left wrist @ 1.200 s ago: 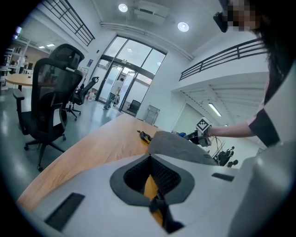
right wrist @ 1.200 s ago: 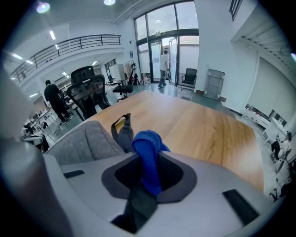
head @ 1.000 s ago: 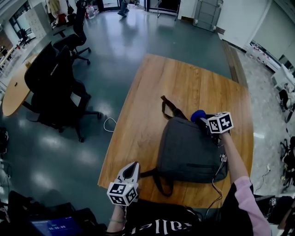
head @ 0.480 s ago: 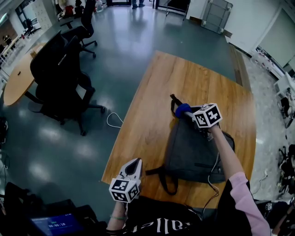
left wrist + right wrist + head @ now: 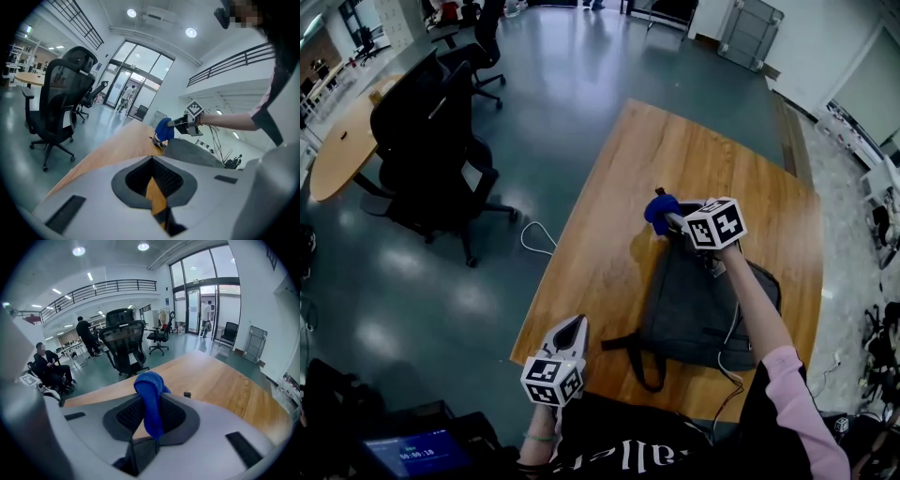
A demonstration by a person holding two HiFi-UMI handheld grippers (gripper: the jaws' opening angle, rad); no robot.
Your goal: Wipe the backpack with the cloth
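A dark grey backpack (image 5: pixel 703 305) lies flat on the wooden table (image 5: pixel 694 155), its straps trailing toward the front edge. My right gripper (image 5: pixel 671 218) is shut on a blue cloth (image 5: pixel 659 211) and holds it at the backpack's far top end, by the carry handle. In the right gripper view the cloth (image 5: pixel 150 392) hangs pinched between the closed jaws. My left gripper (image 5: pixel 571 328) hovers shut and empty at the table's front left corner, apart from the backpack. The left gripper view shows the backpack (image 5: pixel 197 152) and the cloth (image 5: pixel 163 129) ahead.
Black office chairs (image 5: pixel 431 155) and a round wooden table (image 5: pixel 342 155) stand on the floor to the left. A white cable (image 5: pixel 534 246) lies by the table's left side. A thin cable (image 5: pixel 729 352) runs over the backpack. People (image 5: pixel 47 364) are far off.
My right gripper has carried the blue cloth up along the backpack, away from me and leftward, to its top end. The left gripper has stayed about where it was.
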